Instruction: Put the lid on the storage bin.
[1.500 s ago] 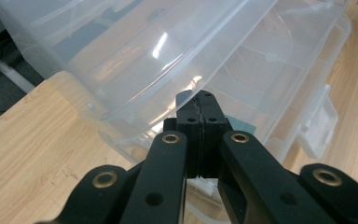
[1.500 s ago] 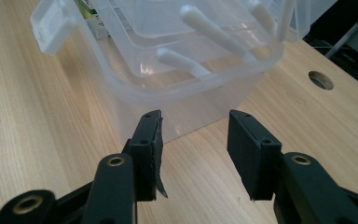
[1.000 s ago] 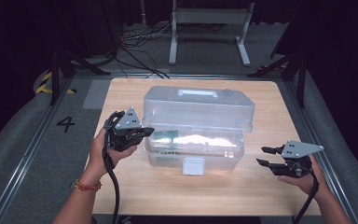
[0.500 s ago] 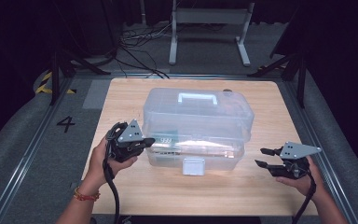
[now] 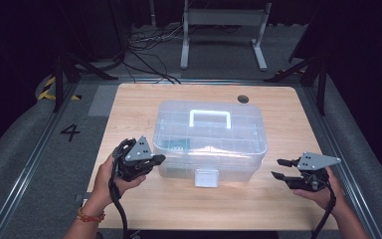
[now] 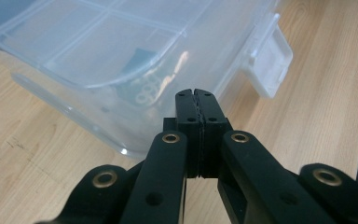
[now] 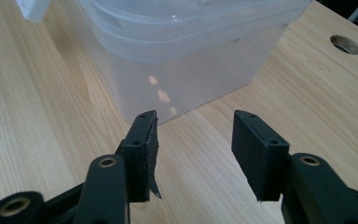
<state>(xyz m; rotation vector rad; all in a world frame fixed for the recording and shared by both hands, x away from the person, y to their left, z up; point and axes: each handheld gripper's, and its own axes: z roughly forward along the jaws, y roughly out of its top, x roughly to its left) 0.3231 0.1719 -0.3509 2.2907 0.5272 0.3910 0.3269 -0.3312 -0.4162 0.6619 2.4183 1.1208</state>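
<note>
Lying between left gripper [image 5: 155, 160] and right gripper [image 5: 280, 168]: storage box [image 5: 209, 137].

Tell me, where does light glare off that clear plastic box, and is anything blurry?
High view: table brightly lit, room behind dark, soft sheen along the box's front. Left gripper view: a bright glint on the box wall, closed jaws near the lens slightly soft. Right gripper view: small white reflections on the box's side, open jaws slightly soft.
</note>
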